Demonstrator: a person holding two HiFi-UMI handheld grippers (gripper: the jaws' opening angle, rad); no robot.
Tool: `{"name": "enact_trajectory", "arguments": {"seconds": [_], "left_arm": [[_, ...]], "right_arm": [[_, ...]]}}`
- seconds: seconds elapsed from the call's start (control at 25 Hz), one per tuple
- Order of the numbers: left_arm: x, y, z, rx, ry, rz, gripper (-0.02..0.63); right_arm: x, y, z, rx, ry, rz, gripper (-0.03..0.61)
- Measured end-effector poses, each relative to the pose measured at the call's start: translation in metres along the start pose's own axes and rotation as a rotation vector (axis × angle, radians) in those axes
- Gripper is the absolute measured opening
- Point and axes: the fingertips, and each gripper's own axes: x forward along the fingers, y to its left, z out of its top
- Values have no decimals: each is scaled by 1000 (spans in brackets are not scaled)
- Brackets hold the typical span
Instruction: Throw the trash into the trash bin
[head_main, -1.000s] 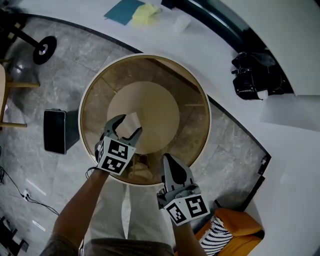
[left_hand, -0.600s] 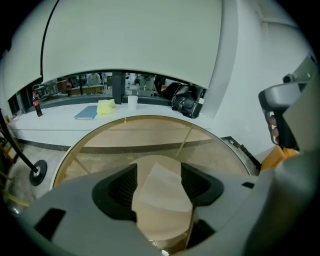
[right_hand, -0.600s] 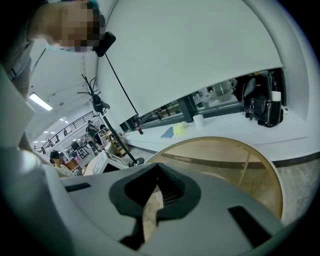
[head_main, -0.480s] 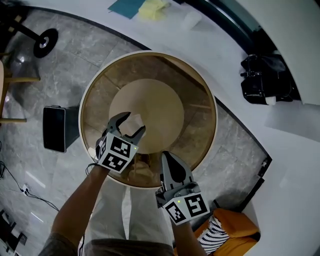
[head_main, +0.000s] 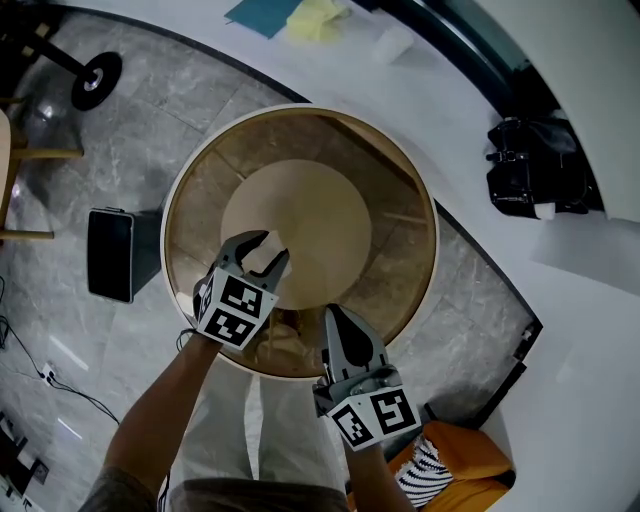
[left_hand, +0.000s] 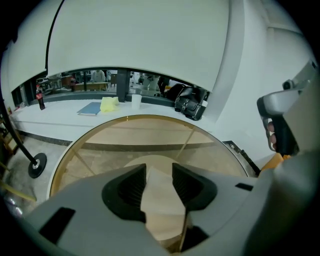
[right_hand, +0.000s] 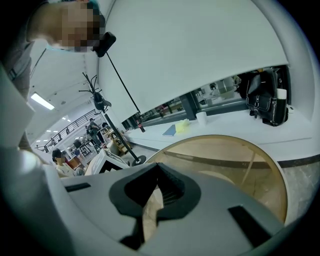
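Trash bin, round, amber-walled, lies under left claw closing on white paper; right claw pinched together, empty.

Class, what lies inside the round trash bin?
Only the trash bin's bare tan floor shows; no trash lies there. The left gripper, its jaws closing with a white paper scrap between them, hangs over the near side and covers that part of the floor.
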Motion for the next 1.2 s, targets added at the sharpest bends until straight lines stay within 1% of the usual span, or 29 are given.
{"name": "enact_trajectory", "arguments": {"seconds": [0.08, 0.2, 0.32, 0.76, 0.96, 1.2], "left_arm": [[-3, 3, 0, -5, -1, 22, 120], [-8, 6, -2, -25, -1, 33, 97], [-14, 10, -1, -42, -21, 43, 77], [-42, 21, 12, -50, -110, 74, 32], [-56, 30, 9, -71, -127, 88, 31], [-87, 48, 9, -103, -165, 106, 31]], "right_arm": [[0, 1, -1, -3, 2, 4, 17], [1, 4, -2, -7, 7, 10, 17], [4, 9, -2, -11, 8, 18, 17], [12, 31, -1, -41, 22, 52, 17], [23, 50, 1, -70, 32, 93, 17], [40, 81, 2, -114, 55, 134, 17]]}}
